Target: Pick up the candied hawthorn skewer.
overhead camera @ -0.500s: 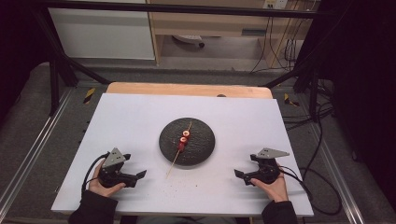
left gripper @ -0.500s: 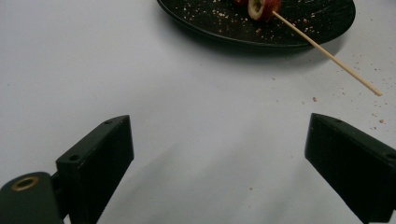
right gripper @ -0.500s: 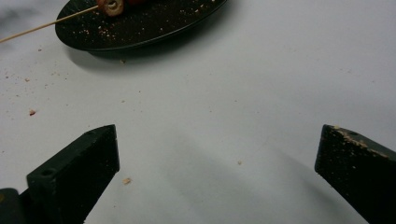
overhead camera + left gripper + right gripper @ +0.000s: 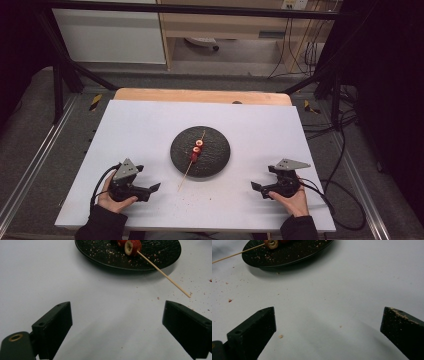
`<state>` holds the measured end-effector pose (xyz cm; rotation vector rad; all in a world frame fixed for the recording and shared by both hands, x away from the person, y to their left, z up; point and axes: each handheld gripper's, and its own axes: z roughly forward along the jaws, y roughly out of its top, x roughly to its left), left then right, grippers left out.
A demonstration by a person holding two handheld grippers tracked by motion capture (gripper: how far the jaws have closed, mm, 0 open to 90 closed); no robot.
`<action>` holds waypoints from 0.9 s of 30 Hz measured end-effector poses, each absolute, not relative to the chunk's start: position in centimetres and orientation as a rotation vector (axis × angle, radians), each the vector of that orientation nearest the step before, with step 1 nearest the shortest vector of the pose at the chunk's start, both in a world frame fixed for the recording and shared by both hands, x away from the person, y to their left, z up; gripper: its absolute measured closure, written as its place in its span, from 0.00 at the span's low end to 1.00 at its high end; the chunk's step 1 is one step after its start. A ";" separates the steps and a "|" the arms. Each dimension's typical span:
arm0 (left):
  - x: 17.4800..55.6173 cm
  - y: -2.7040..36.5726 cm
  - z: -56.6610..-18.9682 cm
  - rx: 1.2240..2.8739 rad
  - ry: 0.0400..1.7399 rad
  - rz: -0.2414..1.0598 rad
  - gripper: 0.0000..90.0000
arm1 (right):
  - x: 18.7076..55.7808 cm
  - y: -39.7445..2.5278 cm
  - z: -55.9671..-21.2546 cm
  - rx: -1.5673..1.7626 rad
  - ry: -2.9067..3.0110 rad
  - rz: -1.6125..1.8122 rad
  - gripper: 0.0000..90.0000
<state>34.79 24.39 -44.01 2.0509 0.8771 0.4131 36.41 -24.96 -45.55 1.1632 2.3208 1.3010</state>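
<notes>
**Both grippers wide open on either side of the skewer plate**

At the left of the high view, the left black two-jaw gripper (image 4: 150, 190), topped by a grey three-cornered plate, rests low on the white table surface (image 4: 140, 130) in the person's left hand (image 4: 111, 200). Its jaws stand far apart with nothing between them. In the left gripper view they frame bare white table (image 4: 75, 285), and the free tip of the thin wooden skewer (image 4: 165, 277) ends just short of the right-hand jaw without touching it.

In the middle of the table sits the round, dark, rough-textured plate (image 4: 212, 137). The skewer (image 4: 192, 159) lies slanted across it, carrying red fruit slices with pale centres (image 4: 196, 148) near the plate's middle. Its lower end reaches over the near rim and out above the table, pointing towards the left gripper. Fine reddish crumbs (image 4: 200, 200) are scattered on the table in front of the plate.

At the right, the right black two-jaw gripper (image 4: 260, 187) rests on the table in the person's right hand (image 4: 292, 200), well apart from the plate. Its jaws are likewise spread wide and empty, and the right gripper view shows pale crumbs sticking to the right-hand jaw's top face.
</notes>
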 end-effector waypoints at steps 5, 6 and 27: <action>35.0 23.8 -43.7 2.048 0.881 0.405 0.10 | 36.4 -24.9 -45.5 1.168 2.315 1.294 0.01; 35.0 23.6 -43.6 2.043 0.884 0.402 0.11 | 36.4 -24.9 -45.5 1.171 2.314 1.298 0.01; 37.1 17.5 -41.3 2.064 0.919 0.412 0.23 | 36.4 -24.9 -45.5 1.179 2.310 1.287 0.01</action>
